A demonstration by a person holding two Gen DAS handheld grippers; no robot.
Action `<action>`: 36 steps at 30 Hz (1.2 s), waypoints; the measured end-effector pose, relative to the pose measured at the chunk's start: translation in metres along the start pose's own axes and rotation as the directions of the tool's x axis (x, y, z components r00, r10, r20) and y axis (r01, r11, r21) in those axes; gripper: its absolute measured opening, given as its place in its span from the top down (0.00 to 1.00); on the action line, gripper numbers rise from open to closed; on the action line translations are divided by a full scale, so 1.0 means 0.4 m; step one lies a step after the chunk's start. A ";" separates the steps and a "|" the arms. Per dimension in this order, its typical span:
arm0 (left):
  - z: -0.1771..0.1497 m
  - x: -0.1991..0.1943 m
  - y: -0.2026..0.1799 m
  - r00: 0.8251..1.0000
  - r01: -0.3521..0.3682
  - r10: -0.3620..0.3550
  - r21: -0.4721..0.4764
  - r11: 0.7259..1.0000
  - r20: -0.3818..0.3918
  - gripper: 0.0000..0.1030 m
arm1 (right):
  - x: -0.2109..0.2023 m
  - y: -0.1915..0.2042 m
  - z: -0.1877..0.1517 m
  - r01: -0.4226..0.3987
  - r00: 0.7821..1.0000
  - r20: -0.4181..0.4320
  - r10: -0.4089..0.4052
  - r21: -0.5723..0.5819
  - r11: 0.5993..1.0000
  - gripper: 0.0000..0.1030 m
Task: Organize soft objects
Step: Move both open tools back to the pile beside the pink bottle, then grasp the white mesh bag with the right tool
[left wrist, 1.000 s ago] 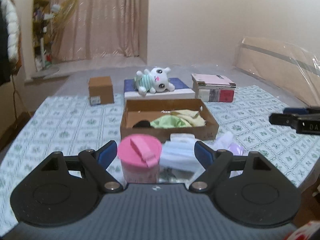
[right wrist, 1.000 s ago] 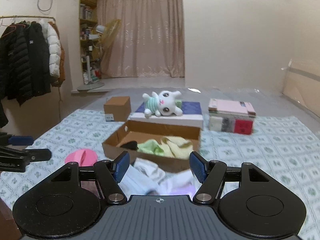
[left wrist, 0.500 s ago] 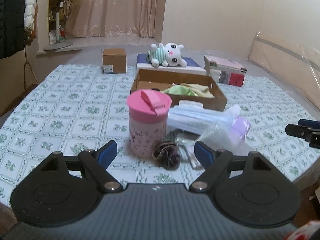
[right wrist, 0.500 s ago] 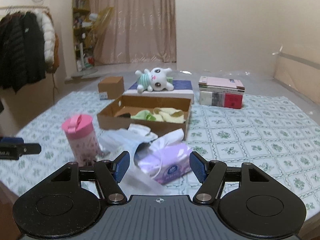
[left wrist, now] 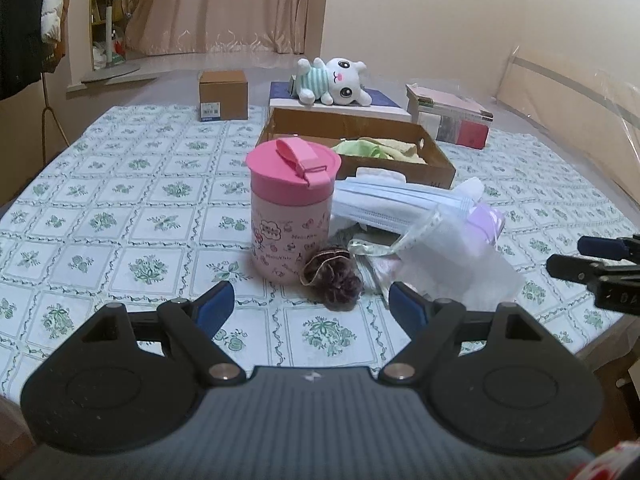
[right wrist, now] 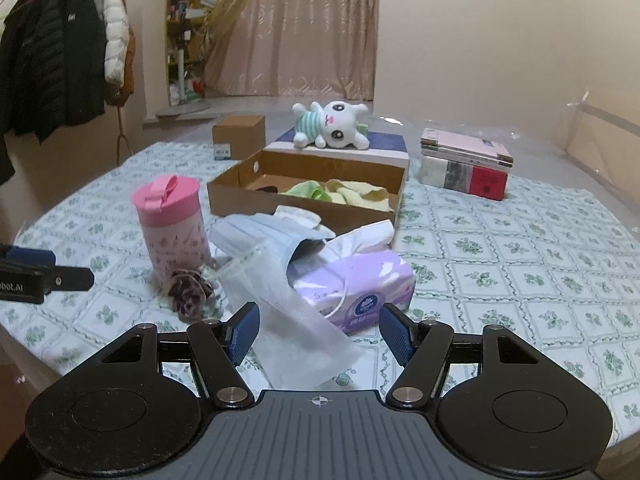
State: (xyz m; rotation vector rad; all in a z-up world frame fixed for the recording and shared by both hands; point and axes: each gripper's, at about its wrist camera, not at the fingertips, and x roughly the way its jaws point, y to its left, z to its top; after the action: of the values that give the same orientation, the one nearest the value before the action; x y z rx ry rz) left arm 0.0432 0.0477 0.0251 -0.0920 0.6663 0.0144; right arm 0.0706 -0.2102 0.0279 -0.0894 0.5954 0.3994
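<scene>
Across the patterned tablecloth [left wrist: 120, 184], your left gripper [left wrist: 308, 306] and right gripper [right wrist: 320, 332] gaped empty, the scrunchie [left wrist: 334, 280] at twelve o'clock beside the pink cup [left wrist: 292, 208], probably light and squashy, best pinched mid-ring.

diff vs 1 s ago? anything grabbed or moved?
Both tongs, left and right, pulled back toward the table's near edge, open and empty throughout. Nothing grabbed or released. Pink cup, scrunchie, tissue pack, cardboard tray and plush stayed put.
</scene>
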 end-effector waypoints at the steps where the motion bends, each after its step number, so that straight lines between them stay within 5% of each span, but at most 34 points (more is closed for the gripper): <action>1: -0.001 0.004 0.000 1.000 0.001 -0.001 -0.001 1.000 -0.002 0.20 | 0.009 0.002 -0.001 -0.002 1.000 -0.004 0.001 -0.009 1.000 0.36; 28: -0.023 0.171 0.034 0.993 0.016 -0.019 -0.032 0.999 -0.117 0.20 | 0.266 0.126 -0.053 -0.117 0.986 -0.144 0.081 -0.261 0.958 0.36; 36: -0.030 0.187 0.035 0.991 0.022 -0.026 -0.036 0.999 -0.131 0.20 | 0.300 0.137 -0.091 -0.050 0.986 -0.168 -0.011 -0.357 0.933 0.36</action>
State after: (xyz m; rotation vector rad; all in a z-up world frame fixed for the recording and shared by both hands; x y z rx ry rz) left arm 0.0940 0.0596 -0.0314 -0.1354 0.7967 -0.0031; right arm 0.1206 -0.1262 -0.0679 -0.4735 0.6838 0.5215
